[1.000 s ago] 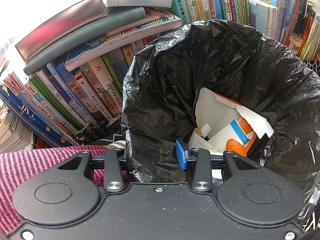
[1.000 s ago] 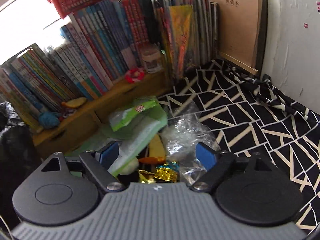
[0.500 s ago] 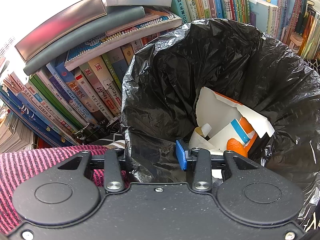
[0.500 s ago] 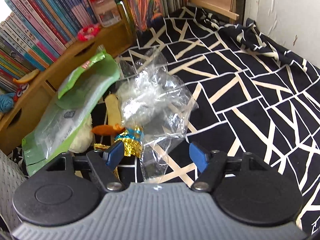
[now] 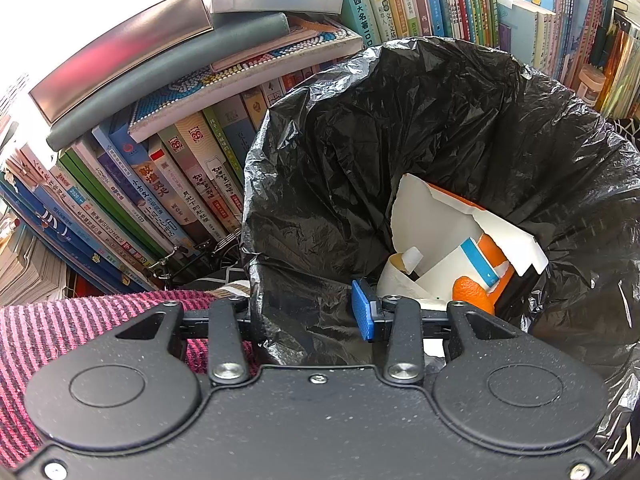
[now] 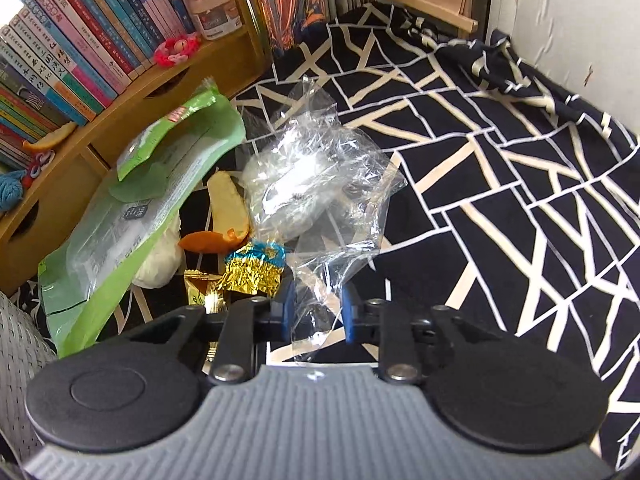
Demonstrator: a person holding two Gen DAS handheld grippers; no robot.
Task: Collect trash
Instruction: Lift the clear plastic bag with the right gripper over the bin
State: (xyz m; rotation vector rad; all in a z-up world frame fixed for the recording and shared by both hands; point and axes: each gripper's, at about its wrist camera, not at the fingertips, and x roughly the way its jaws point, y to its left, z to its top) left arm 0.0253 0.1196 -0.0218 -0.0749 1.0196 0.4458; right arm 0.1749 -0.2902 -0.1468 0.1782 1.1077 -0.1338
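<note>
Your right gripper (image 6: 318, 312) is closing its blue pads (image 6: 289, 312) on the near tail of the crumpled clear plastic wrapper (image 6: 316, 196) — the film stands between them, pinched in from both sides, while the bulk of the wrapper lies ahead on the black cloth with cream lines (image 6: 500, 184). Just left of that wrapper sit the other scraps: a gold and blue foil wrapper (image 6: 252, 268) touching the clear film's edge, a strip of orange peel (image 6: 208, 242), a pale yellow peel (image 6: 228, 204), a white lump (image 6: 160, 264) and a small gold sachet (image 6: 200, 292), with a large green and clear packet (image 6: 132, 216) leaning over them toward the wooden shelf (image 6: 120, 120). Books (image 6: 80, 40) stand in a row on that shelf, with a lidded jar (image 6: 212, 10) beside them. Your left gripper (image 5: 304, 312) is clamped on the near rim of the black trash bag (image 5: 400, 140) — the folded plastic fills the gap between the one blue pad (image 5: 362, 316) that shows and the finger opposite, whose pad is hidden behind the bag. The bag's mouth gapes wide, and inside it lie a torn white and orange carton (image 5: 460, 232) and a piece of orange peel (image 5: 472, 300). Behind the bag, leaning books (image 5: 180, 184) fill the left of the view, and a pink striped cloth (image 5: 60, 328) lies under the gripper's left side.
</note>
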